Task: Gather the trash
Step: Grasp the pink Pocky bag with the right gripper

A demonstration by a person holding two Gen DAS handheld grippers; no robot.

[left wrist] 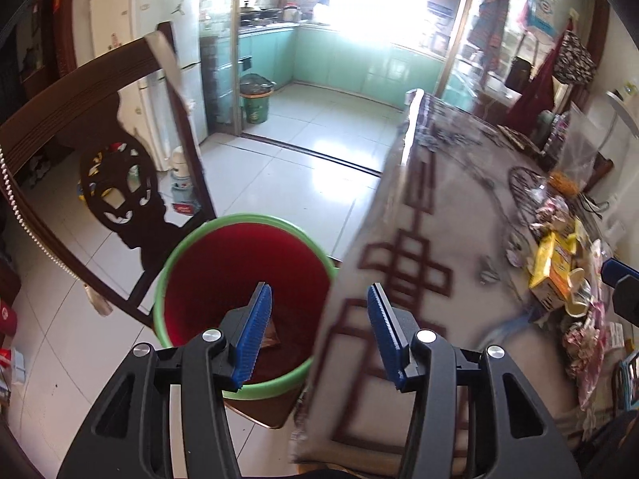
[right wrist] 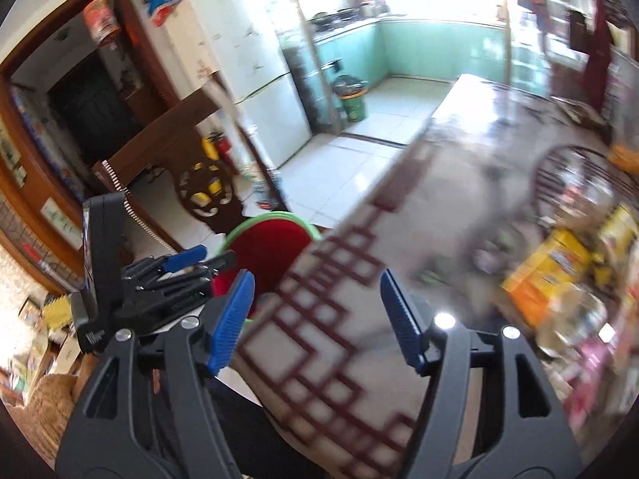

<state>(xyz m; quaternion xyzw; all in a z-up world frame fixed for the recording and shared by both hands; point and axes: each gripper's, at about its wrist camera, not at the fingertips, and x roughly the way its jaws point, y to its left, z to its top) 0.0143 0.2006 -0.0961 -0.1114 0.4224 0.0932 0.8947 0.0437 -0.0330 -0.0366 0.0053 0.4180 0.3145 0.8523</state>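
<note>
Left tongs (left wrist: 319, 319): jaws stand about half apart with nothing between the blue pads; they point down over the edge where the bin meets the desk.
Right tongs (right wrist: 317, 319): jaws likewise parted and holding nothing; below the gap lies only the patterned cloth.
Bin (left wrist: 239, 279): a round pail, red inside with a green rim, on the floor tight against the desk's near corner, beside a dark carved chair (left wrist: 120, 183). A flat brownish scrap (left wrist: 271, 333) lies on its bottom, partly hidden behind the left pad.
Desk (left wrist: 451, 207): covered with a pale cloth bearing a dark red lattice pattern, under what looks like a clear sheet.
Trash on the desk: a heap at the desk's right side, well apart from both tongs, with a yellow carton (left wrist: 555, 263), crumpled wrappers (left wrist: 551, 209) and a clear plastic bag (left wrist: 579, 151).
Writing on the carton: print is there, but too blurred to read in either view.
Writing on the left tongs' body: small white lettering (right wrist: 94, 337) seen from the right wrist, not legible.
Other labels: a green kitchen bin (left wrist: 255, 99) across the tiled floor carries a mark, too small to make out; red papers (right wrist: 102, 18) by the doorway are blurred.
Fridge (right wrist: 255, 68): white, standing behind the chair.
</note>
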